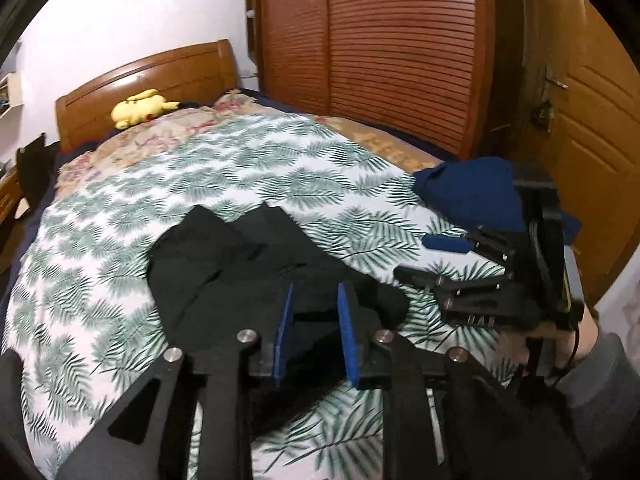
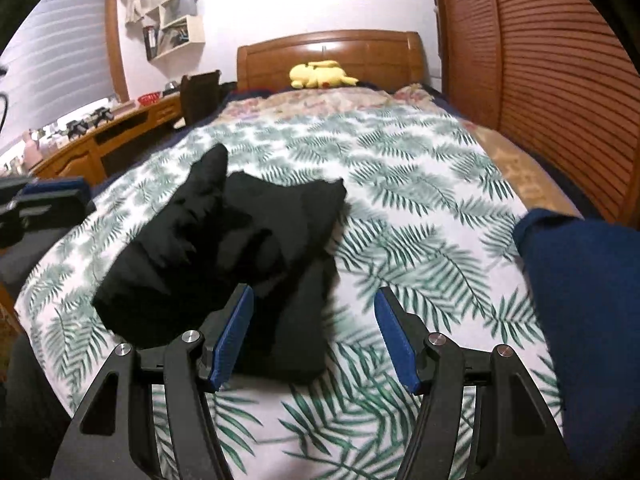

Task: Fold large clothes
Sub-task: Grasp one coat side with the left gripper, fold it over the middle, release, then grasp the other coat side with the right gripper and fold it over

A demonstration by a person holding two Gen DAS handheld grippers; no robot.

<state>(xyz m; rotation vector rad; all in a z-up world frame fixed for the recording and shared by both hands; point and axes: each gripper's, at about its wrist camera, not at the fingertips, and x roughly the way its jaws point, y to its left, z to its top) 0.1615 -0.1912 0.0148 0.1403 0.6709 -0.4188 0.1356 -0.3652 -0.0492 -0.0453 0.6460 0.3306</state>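
A black garment (image 1: 240, 256) lies partly folded and bunched on the fern-print bed cover (image 1: 120, 280). My left gripper (image 1: 316, 292) hovers over its near edge with the jaws a narrow gap apart; dark cloth shows behind the gap, and the blue pads (image 1: 283, 332) do not press on it. In the right wrist view the same black garment (image 2: 224, 240) spreads ahead, a flat folded part reaching between the wide-open fingers of my right gripper (image 2: 314, 294). The right gripper (image 1: 420, 258) also shows at the right of the left wrist view, held by a hand. The left gripper (image 2: 40, 200) peeks in at the far left edge.
A dark blue garment (image 1: 472, 196) (image 2: 580, 300) is heaped at the bed's right side. A yellow plush toy (image 2: 320, 74) rests by the wooden headboard (image 2: 332, 52). Slatted wardrobe doors (image 1: 380, 48) stand along the right, a desk (image 2: 100, 136) along the left.
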